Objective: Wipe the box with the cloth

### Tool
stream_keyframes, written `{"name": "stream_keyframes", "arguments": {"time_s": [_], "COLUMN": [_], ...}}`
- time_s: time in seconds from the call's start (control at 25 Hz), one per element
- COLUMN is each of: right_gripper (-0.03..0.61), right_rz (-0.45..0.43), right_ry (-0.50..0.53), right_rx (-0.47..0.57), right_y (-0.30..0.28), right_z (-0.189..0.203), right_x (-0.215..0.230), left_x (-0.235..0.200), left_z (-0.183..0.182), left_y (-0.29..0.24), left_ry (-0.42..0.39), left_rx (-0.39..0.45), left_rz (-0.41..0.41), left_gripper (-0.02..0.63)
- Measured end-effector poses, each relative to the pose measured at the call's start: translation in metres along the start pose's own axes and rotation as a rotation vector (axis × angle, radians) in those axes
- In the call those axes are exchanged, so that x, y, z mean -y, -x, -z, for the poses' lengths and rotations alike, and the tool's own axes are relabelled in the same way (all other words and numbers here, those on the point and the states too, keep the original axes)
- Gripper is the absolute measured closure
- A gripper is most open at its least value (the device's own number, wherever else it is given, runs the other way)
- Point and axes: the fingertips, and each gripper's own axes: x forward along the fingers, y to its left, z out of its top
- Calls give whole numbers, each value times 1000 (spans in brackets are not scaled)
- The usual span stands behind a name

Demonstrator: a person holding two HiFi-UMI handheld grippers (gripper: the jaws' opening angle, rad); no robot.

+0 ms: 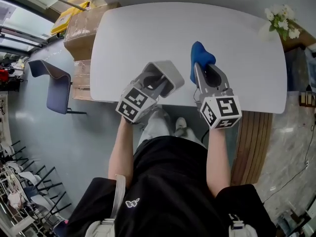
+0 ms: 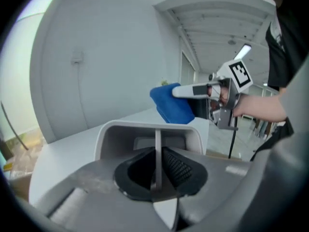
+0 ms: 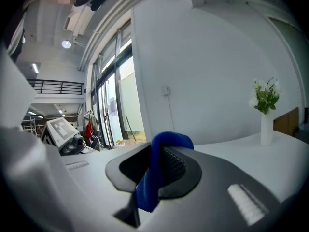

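- White table (image 1: 197, 28) fills the top middle of the head view, with grey floor around it.
- Flowers (image 1: 282, 19) stand at the table's upper right corner. In the right gripper view they sit in a white vase (image 3: 265, 128).
- Brown cardboard boxes (image 1: 81, 31) are stacked at the upper left, and a blue-grey chair (image 1: 55, 85) stands on the floor at the left.
- Left gripper (image 1: 157, 83) holds the box (image 1: 170, 73) near the middle of the frame, over the table's near edge.
- In the left gripper view its jaws are pressed together on a thin wall of the box (image 2: 111, 134), which is open and pale grey.
- Right gripper (image 1: 205, 70) holds the cloth (image 1: 200, 56), which is blue and sticks up past the tips.
- In the right gripper view the jaws pinch the cloth (image 3: 149, 187), and it folds over one of them.
- Cloth and box are close together but do not touch.
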Motion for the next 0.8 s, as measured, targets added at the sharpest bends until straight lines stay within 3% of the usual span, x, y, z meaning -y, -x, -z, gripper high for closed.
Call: {"name": "stream_keyframes", "arguments": {"time_s": [0.2, 0.44, 0.6, 0.8], "right_gripper": [525, 525, 525, 525], "right_rz": [-43, -136, -307, -578], "right_ry": [25, 92, 212, 376], "right_rx": [39, 96, 107, 15], "right_y": [4, 17, 33, 55], "right_z": [-14, -41, -54, -41], "right_x": [-10, -29, -54, -99], "left_x": [3, 11, 20, 36], "left_z": [-31, -57, -63, -63], "left_y": [26, 53, 57, 58], "left_ry": [108, 136, 84, 19], "left_rx": [191, 347, 345, 312], "left_rz": [-19, 4, 13, 59], "left_gripper": [565, 565, 565, 565]}}
